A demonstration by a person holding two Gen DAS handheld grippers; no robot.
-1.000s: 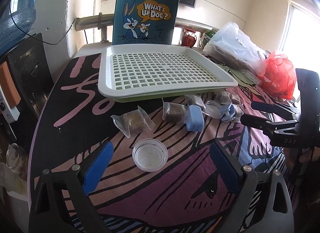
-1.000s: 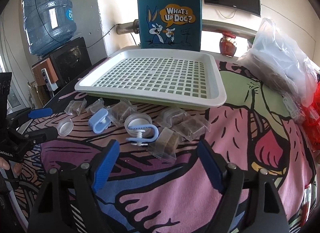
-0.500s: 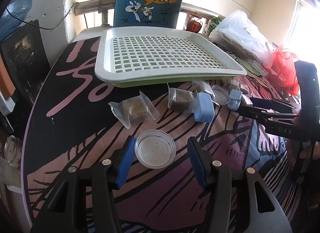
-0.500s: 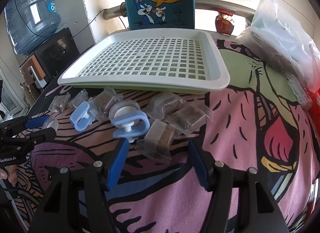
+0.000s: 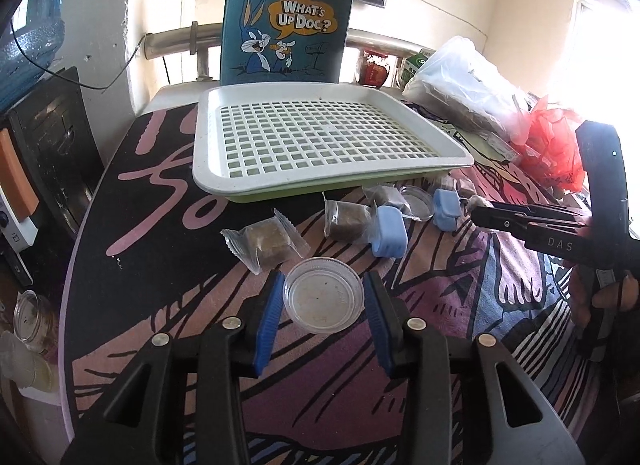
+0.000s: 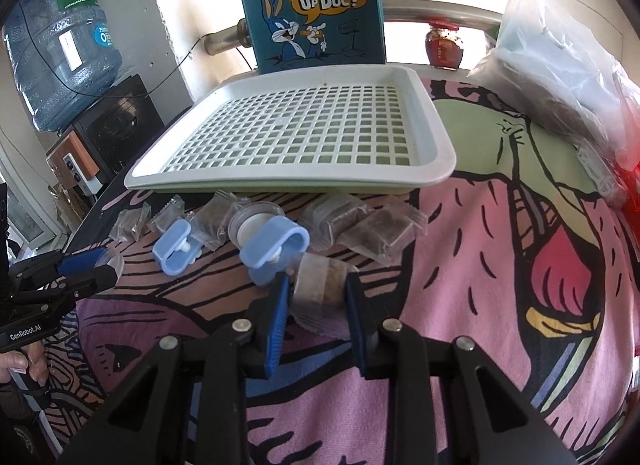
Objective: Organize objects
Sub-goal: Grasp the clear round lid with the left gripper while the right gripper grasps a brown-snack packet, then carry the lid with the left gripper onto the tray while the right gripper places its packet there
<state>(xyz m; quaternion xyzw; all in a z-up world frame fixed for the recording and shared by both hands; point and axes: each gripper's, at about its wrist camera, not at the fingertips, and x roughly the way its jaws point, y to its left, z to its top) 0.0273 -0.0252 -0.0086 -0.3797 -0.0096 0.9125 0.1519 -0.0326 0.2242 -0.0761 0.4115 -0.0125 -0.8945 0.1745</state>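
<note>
On the printed tablecloth, a clear round lid (image 5: 324, 301) sits between the blue pads of my left gripper (image 5: 324, 279). The jaws are closing and the pads touch its rim. My right gripper (image 6: 317, 281) is closing too, squeezing a wrapped brown snack packet (image 6: 320, 293). More snack packets (image 5: 266, 241), two blue clips (image 6: 176, 247) (image 6: 276, 241) and another clear lid (image 6: 256, 217) lie in a row before the white slotted tray (image 5: 320, 182). The tray holds nothing. Each gripper also shows side-on in the other's view, the right (image 5: 476, 211) and the left (image 6: 106, 267).
A blue cartoon tote bag (image 5: 288, 21) stands behind the tray. Clear plastic bags (image 5: 464, 93) and a red bag (image 5: 552, 145) crowd the right side. A water jug (image 6: 60, 37) on a black cabinet stands off the table's left edge, with a glass jar (image 5: 30, 317) lower down.
Both grippers have narrowed from wide open: the left around the clear lid, the right onto the snack packet. Both cameras pushed slightly forward toward the row of objects.
</note>
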